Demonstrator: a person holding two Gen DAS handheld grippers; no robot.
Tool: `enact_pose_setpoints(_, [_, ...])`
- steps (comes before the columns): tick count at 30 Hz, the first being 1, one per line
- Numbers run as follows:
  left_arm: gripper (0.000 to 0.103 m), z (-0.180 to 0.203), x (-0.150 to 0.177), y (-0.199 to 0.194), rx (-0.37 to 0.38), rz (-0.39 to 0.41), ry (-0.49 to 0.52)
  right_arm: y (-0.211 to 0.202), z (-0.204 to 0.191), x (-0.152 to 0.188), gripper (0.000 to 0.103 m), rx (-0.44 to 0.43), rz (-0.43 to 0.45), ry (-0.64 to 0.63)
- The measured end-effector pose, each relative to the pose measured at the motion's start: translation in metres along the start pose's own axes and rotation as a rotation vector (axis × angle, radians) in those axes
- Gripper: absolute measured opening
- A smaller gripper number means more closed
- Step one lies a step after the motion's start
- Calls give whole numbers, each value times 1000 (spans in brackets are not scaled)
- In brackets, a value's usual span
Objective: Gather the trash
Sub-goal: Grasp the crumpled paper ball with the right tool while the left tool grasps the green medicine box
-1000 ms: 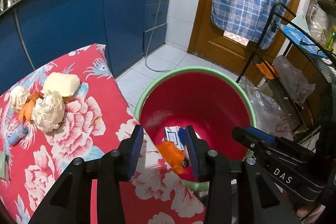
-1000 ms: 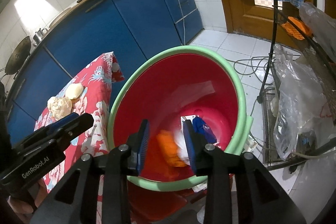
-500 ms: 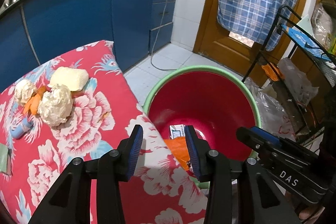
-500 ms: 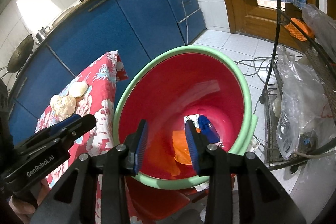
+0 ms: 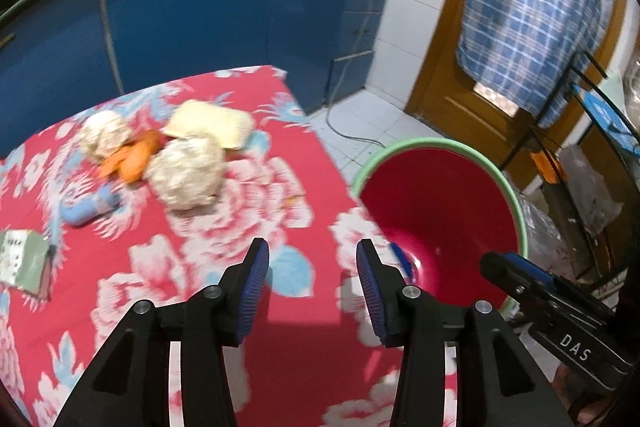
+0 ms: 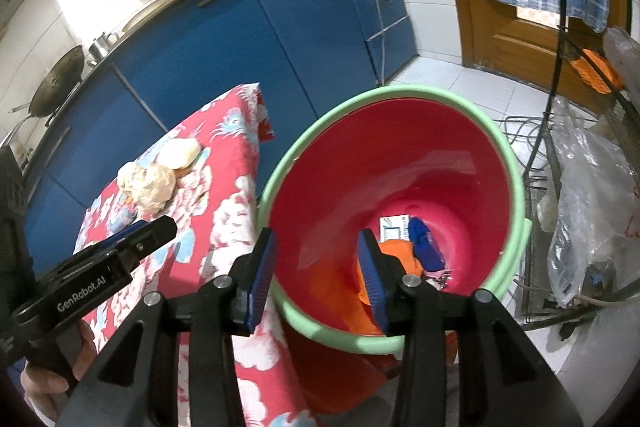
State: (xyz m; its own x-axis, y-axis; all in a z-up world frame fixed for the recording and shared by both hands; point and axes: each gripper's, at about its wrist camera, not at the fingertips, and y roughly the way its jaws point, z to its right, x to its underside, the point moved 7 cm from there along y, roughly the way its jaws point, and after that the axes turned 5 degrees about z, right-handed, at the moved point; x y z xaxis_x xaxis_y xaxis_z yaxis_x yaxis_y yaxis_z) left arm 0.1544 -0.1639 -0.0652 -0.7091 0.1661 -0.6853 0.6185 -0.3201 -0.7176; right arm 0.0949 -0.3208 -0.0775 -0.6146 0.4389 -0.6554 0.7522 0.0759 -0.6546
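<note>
My left gripper (image 5: 312,267) hangs over the red floral tablecloth (image 5: 224,307), its jaws opening with nothing between them. Further along the table lie two crumpled paper balls (image 5: 188,173) (image 5: 105,133), an orange scrap (image 5: 134,157), a cream packet (image 5: 210,125), a light blue piece (image 5: 90,209) and a green card (image 5: 22,261). My right gripper (image 6: 316,259) hovers over the near rim of the red bucket with a green rim (image 6: 400,155), its jaws opening and empty too. In the bucket lie an orange wrapper (image 6: 400,255), a blue item (image 6: 426,239) and a white card (image 6: 394,227).
The bucket (image 5: 440,195) stands on the floor against the table's right edge. Blue kitchen cabinets (image 5: 200,19) run behind the table. A black wire rack with plastic bags (image 6: 592,187) stands right of the bucket. A wooden door with a checked cloth (image 5: 532,7) is at the back.
My left gripper has swung left from over the bucket to over the tablecloth. Both pairs of jaws stand wider. The orange wrapper has settled on the bucket's bottom.
</note>
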Motion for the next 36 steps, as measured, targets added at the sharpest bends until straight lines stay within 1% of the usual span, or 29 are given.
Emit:
enact_pose_setpoints(6, [52,-41,0,-13,-73,20,-61,4,-26,1,47,-32,-14,-42])
enact_pose_setpoints(8, [53,-56,-1,-17,-98,27,-84,5,-34,1,50,-42,-15,-55])
enact_pose_setpoints(15, [54,-112,-15,-28,-193,57,-137,7,-59,0,54,-67,-16,-90])
enact_pose_setpoints(20, [54,-153,-24,-25,-234,57,-193,14,-76,-1,55,-73,-25,-108])
enact_pose_setpoints(25, [54,-186,-32,-11,-264,47,-238,18,-94,0,57,-84,-28,-128])
enact_pose_setpoints(28, [54,-204,-33,-3,-270,39,-285,20,-104,0,57,-86,-27,-146])
enact_pose_setpoints(31, [54,-221,-28,4,-286,17,-325,25,-113,-2,57,-88,-28,-162])
enact_pose_setpoints(33, [54,-227,-23,6,-283,3,-341,29,-119,-3,57,-90,-28,-170])
enact_pose_setpoints(36, [54,-230,-14,5,-276,-12,-339,36,-129,-6,57,-100,-32,-178])
